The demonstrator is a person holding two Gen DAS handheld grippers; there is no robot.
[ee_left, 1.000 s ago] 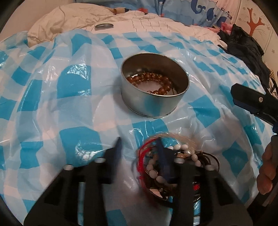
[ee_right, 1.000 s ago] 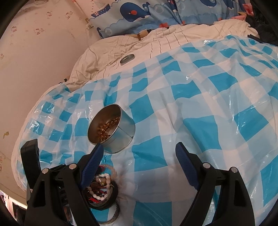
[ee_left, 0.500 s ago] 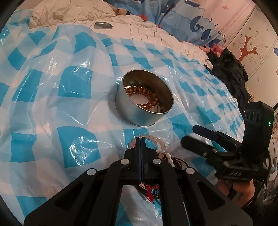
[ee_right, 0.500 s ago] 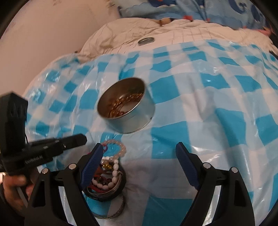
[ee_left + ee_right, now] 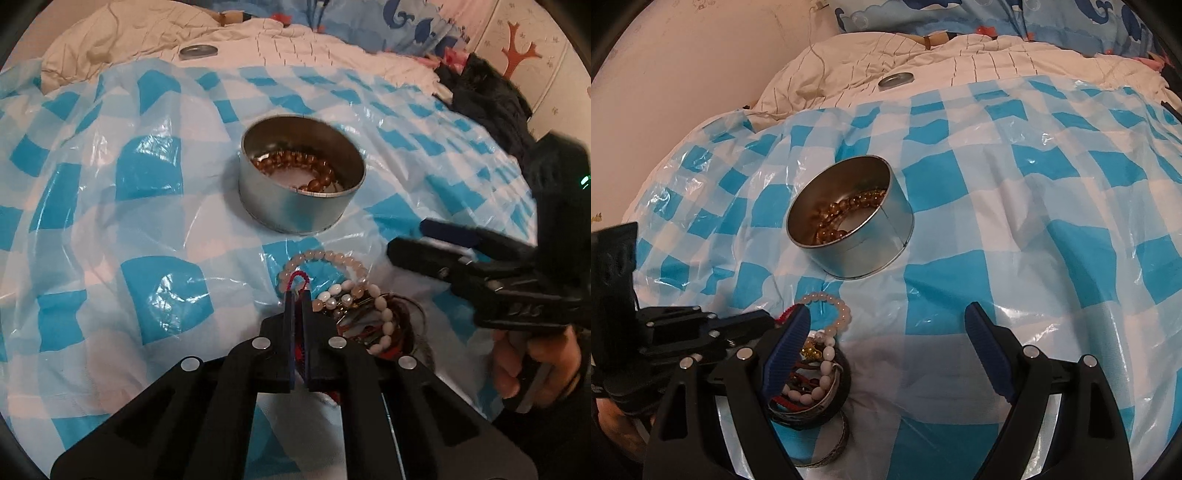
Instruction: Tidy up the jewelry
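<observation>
We read the left tongs (image 5: 298, 295) as clamped on a red cord (image 5: 297, 277): the two blades stand together with only the cord's thickness between them, and a small red loop pokes out past the tips at 12 o'clock. Their jaws have just been closing, with the cord between them.

The tin (image 5: 300, 184) sits at 12 o'clock from those tips, near but apart, its mouth open upward, amber beads (image 5: 295, 170) already coiled on its floor. So the carry we expect runs straight ahead and up over the near rim; the left hand is the nearer one to it.

The rest of the jewelry pile (image 5: 362, 317) lies at 3 to 4 o'clock of the left tips, just beside them: a pink bead bracelet (image 5: 321, 258) looping toward the tin, a white bead bracelet (image 5: 384, 317), dark cords under them. The red cord seems to trail back into that heap, so we judge a lift may drag neighbours along.

The right tongs (image 5: 886, 332) stand wide apart, nothing between them. In the right wrist view the pile (image 5: 820, 365) is at 9 o'clock of their gap, against the left blade; the tin (image 5: 849, 218) is at 11 o'clock. All of it rests on a blue-check plastic sheet (image 5: 1015, 206) spread over the bed.
</observation>
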